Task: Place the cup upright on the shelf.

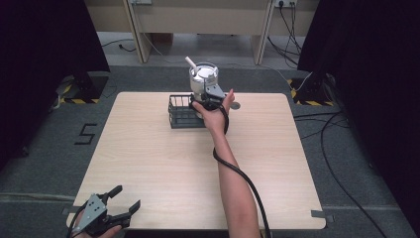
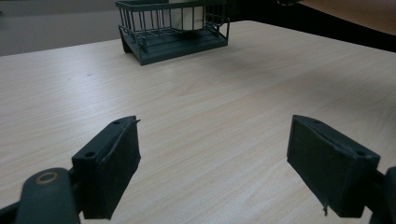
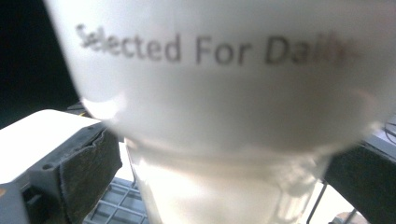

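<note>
White cup (image 1: 203,79) sits clamped in the right gripper (image 1: 207,97) above the wire basket (image 1: 179,112); left gripper (image 1: 119,204) gapes apart.

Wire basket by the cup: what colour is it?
Dark grey-green, clearest in the left gripper view: the basket has thin wire walls and a slatted floor.

Bare forearm, no sleeve, at the centre of the high view, a black cable trailing beside it; lower left, the left gripper (image 1: 120,204) shows a grey three-cornered plate, and its black jaws carry screw holes and worn pads
</note>
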### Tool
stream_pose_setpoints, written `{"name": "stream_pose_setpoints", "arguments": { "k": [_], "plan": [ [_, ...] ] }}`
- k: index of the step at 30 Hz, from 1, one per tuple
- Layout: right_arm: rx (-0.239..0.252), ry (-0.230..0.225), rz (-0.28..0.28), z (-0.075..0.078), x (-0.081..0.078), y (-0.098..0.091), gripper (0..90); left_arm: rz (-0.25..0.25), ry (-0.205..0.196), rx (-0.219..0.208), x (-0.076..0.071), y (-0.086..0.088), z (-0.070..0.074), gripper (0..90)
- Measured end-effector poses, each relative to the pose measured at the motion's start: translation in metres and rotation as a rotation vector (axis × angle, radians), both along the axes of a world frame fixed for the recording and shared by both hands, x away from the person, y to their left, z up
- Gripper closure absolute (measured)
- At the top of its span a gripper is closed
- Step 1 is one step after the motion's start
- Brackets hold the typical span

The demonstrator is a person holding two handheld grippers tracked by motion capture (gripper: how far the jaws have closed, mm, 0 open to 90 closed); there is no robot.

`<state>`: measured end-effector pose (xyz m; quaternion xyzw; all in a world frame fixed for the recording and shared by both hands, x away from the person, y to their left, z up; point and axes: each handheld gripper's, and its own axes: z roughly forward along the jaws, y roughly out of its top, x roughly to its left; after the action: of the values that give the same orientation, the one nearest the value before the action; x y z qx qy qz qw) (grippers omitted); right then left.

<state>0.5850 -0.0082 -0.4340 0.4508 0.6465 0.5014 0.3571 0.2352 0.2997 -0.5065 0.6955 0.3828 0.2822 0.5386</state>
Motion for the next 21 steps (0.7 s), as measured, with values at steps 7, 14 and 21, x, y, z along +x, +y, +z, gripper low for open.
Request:
{"name": "stream_pose_setpoints", "arguments": {
  "k": [7,14,21],
  "plan": [
    [-0.002,0.002,-0.004,-0.002,-0.010,-0.004,1.2,0.001,-0.005,0.002,0.000,-0.001,0.000,16.4],
    [-0.009,-0.004,-0.008,0.001,-0.020,-0.009,1.5,0.003,-0.005,-0.001,0.000,0.000,0.001,16.4],
    [-0.013,0.008,-0.005,0.005,-0.030,-0.018,2.9,0.003,-0.005,0.000,0.000,0.000,0.000,16.4]
  ]
}}
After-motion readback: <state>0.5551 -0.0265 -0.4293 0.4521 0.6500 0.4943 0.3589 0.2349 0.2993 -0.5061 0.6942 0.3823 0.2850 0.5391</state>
